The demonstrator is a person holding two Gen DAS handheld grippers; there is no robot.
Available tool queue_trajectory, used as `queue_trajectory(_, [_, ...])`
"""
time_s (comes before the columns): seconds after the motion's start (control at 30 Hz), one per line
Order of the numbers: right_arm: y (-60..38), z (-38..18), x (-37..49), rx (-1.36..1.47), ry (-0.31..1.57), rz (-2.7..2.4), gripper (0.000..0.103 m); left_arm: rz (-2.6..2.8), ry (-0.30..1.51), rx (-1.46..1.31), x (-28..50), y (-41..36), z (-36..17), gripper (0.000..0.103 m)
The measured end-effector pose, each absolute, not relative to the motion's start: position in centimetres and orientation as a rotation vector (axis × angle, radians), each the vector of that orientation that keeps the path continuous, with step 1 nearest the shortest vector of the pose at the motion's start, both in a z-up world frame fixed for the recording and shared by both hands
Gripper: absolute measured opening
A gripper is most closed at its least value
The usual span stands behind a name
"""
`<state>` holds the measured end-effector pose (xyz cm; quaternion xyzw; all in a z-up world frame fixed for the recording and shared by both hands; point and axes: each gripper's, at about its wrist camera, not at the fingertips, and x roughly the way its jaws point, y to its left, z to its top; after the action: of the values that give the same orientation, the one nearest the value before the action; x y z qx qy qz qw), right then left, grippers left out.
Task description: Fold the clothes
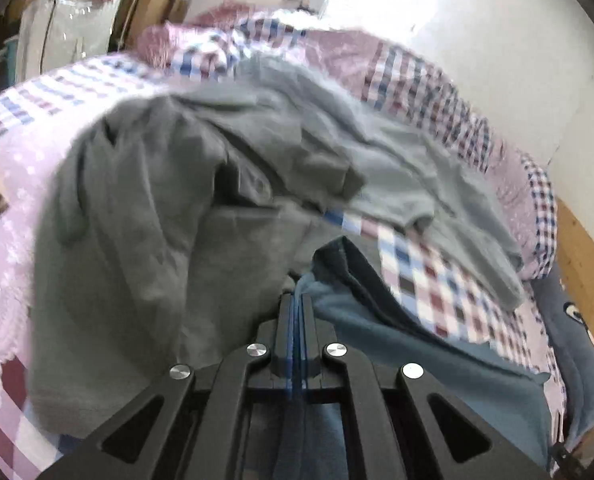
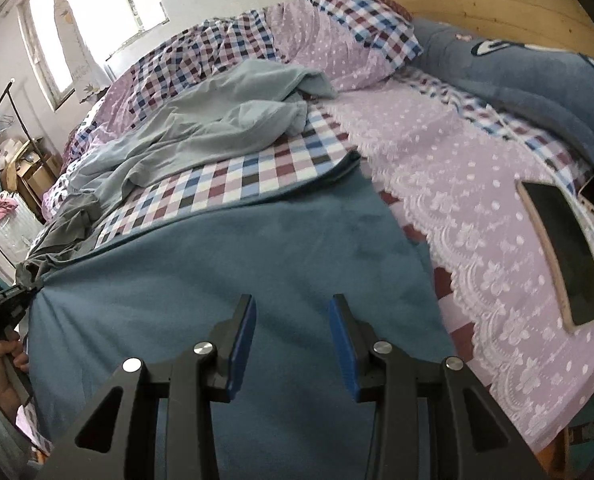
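Pinching: left gripper (image 1: pixel 295 300) jaws together, clamped on an edge of the teal garment (image 2: pixel 233 272), probably to lift that edge for a fold
Waiting: right gripper (image 2: pixel 291 344) jaws apart, nothing between them, hanging over the teal garment's middle, likely ready to take a second hold
Task thing: teal garment spread flat on the bed (image 2: pixel 477 184), nearest the grippers
Other clothes: dark grey garment (image 1: pixel 137 240) bunched just beside the teal garment; light grey garment (image 2: pixel 217 120) crumpled beyond it
Containers: none seen holding clothes
Phone (image 2: pixel 565 248): face up, right of the teal garment, apart from it
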<state>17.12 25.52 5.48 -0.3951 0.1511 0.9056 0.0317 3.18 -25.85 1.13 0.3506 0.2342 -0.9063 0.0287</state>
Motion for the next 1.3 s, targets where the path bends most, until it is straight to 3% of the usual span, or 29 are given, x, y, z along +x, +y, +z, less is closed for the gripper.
queue_trajectory(0.17, [27.3, 5.9, 14.5, -1.234, 0.527, 2.807, 0.041, -2.75, 0.742, 1.113, 2.9, -26.1, 0.2, 0.001])
queue_trajectory(0.37, [28.2, 4.6, 6.9, -1.453, 0.645, 2.758, 0.043, -2.736, 0.653, 1.174, 2.5, -25.1, -0.3, 0.001])
queue_trajectory(0.5, [25.7, 2.7, 1.0, -1.695, 0.304, 2.691, 0.043, -2.731, 0.694, 1.193, 2.4, -25.5, -0.5, 0.003])
queue_trajectory(0.67, [24.4, 2.5, -4.6, -1.605, -0.009, 2.659, 0.041, -2.73, 0.663, 1.213, 2.2, -25.4, -0.4, 0.003])
queue_trajectory(0.83, [22.4, 6.2, -4.2, -1.308, 0.152, 2.723, 0.045, -2.74, 0.62, 1.254, 2.1, -25.2, -0.3, 0.003])
queue_trajectory(0.9, [18.2, 6.6, -2.9, -1.351, 0.084, 2.834, 0.05, -2.735, 0.667, 1.27, 2.0, -25.6, -0.4, 0.004])
queue_trajectory(1.1, [5.9, 5.7, 1.7, -1.641, -0.233, 3.053, 0.05, -2.733, 0.801, 1.29, 2.5, -26.6, -0.6, 0.004])
queue_trajectory(1.3, [1.3, 3.0, 1.6, -1.756, -0.346, 2.975, 0.049, -2.731, 0.823, 1.291, 2.6, -26.8, -0.7, 0.004])
